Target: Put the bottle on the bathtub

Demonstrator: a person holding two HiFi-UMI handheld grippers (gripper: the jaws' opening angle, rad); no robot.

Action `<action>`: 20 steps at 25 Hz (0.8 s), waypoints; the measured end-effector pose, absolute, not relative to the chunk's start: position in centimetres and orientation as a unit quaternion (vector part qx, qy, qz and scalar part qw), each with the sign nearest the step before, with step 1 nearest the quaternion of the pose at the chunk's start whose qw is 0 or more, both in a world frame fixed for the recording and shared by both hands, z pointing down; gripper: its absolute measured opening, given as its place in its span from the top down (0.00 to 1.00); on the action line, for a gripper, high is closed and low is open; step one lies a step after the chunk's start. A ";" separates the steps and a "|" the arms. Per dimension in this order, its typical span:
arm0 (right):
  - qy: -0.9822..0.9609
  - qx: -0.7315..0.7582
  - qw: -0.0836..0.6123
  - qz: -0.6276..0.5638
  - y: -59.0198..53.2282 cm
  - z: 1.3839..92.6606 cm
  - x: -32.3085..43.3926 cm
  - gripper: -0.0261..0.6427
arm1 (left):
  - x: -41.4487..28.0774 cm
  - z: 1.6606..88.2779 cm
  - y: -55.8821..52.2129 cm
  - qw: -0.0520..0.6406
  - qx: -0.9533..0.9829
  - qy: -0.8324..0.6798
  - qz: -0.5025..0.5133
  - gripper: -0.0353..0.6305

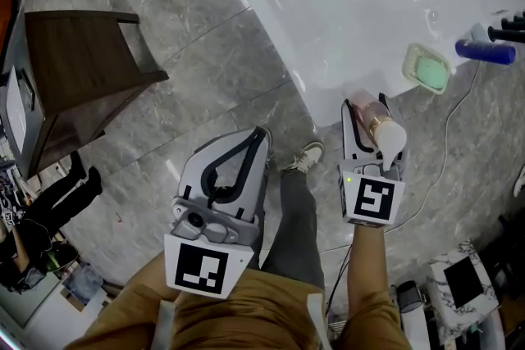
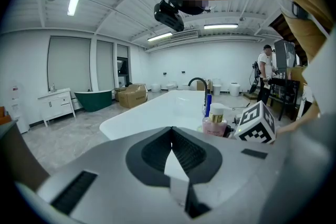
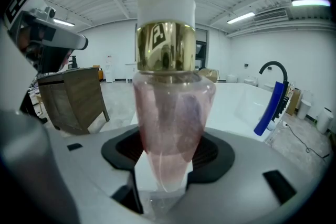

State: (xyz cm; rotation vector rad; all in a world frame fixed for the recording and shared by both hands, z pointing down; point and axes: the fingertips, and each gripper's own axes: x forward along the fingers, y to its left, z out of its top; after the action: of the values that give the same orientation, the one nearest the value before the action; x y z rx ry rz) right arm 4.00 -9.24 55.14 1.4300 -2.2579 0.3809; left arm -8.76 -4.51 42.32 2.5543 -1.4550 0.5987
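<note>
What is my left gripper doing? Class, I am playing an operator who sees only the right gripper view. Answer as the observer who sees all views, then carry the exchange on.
Observer: The left gripper is shut, its jaws together with nothing between them.
Operator: Is anything already on the tub where I am heading?
Observer: Yes. The head view shows a soap dish holding a green soap on the rim of the tub, just beyond your bottle.
</note>
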 end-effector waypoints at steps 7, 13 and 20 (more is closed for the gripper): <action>-0.813 0.522 0.218 0.134 -8.9 55.6 4.5 0.59 | -8.6 42.4 -4.8 0.074 0.848 -0.485 0.199 0.94; -0.814 0.525 0.214 0.127 -8.9 55.5 4.6 0.59 | -8.3 42.4 -5.0 0.073 0.848 -0.485 0.201 0.94; -0.827 0.506 0.207 0.131 -8.9 55.4 4.6 0.56 | -7.6 42.8 -4.7 0.077 0.850 -0.480 0.203 0.94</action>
State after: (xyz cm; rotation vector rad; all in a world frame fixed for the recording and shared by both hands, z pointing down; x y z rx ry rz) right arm 4.58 -8.92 55.43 1.4082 -2.3051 0.3638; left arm -7.58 -4.73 42.77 2.5469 -1.4374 0.6082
